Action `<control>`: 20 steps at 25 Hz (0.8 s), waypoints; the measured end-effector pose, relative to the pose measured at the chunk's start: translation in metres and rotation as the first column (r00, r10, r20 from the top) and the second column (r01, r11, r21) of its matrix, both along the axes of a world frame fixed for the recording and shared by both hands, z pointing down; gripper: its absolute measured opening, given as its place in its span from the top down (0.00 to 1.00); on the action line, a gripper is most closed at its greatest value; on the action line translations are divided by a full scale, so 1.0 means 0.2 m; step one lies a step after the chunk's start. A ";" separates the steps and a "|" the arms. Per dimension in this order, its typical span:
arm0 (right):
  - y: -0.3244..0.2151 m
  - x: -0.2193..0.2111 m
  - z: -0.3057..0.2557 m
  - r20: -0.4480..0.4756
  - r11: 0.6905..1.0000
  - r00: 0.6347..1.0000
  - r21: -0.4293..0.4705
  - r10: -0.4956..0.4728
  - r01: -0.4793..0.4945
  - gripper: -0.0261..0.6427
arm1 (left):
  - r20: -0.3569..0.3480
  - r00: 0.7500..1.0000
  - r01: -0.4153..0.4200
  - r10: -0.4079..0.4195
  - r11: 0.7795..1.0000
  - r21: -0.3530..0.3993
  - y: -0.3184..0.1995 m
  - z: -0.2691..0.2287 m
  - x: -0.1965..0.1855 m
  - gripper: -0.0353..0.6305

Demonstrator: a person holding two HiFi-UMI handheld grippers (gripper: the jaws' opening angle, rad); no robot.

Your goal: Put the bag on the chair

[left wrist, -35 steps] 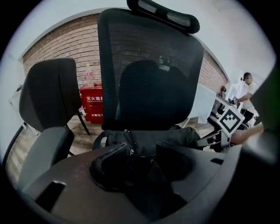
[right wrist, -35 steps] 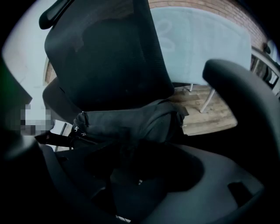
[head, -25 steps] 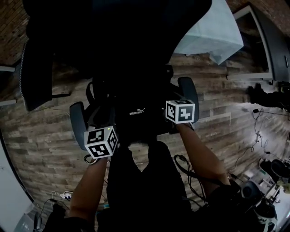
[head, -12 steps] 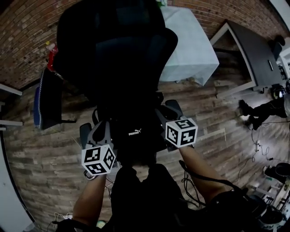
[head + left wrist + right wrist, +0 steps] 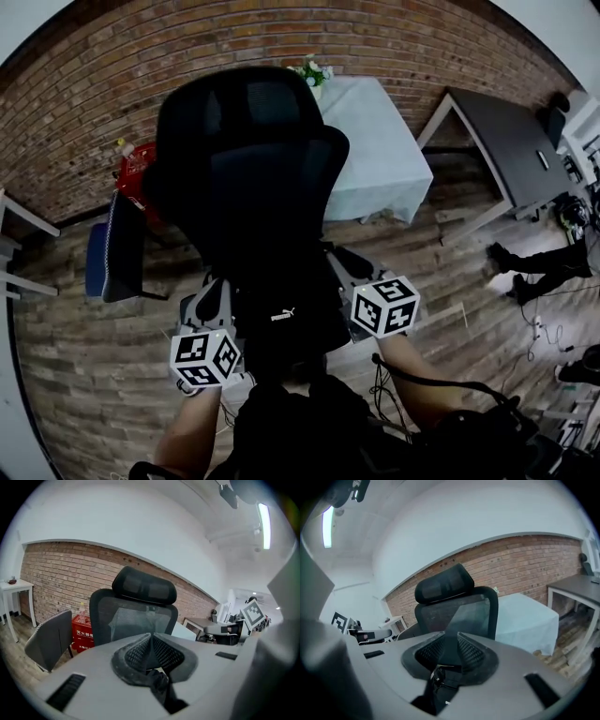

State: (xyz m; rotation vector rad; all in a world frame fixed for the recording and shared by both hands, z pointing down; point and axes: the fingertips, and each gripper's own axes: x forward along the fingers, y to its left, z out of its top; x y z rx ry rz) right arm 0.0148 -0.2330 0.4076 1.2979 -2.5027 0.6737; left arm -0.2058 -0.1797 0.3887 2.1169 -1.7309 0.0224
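Note:
A black office chair [image 5: 253,178] with a headrest stands ahead of me, its mesh back toward the brick wall. A black bag [image 5: 286,319] with a white logo hangs low in front of it, between my two grippers. My left gripper [image 5: 212,298] is at the bag's left side. Its jaws are closing, with black bag fabric [image 5: 159,684] pinched between them. My right gripper [image 5: 343,270] is at the bag's right side. Its jaws are closing too, on a black strap of the bag [image 5: 440,679]. The chair [image 5: 136,616] [image 5: 454,606] fills the background of both gripper views.
A table under a pale blue cloth [image 5: 375,150] stands right of the chair, and a dark desk [image 5: 497,141] further right. To the left are a grey side chair [image 5: 122,248] and a red crate [image 5: 141,169]. Cables [image 5: 412,375] trail over the wooden floor.
The head view has swung up, so the whole chair and the brick wall now show. Both marker cubes sit lower in the picture, still on either side of the bag.

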 end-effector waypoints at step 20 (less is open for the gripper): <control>0.10 -0.02 -0.60 0.018 0.967 1.000 0.254 0.003 -0.007 0.93 | -0.046 0.994 -0.086 0.097 0.977 0.193 0.08 -0.50 0.07 0.91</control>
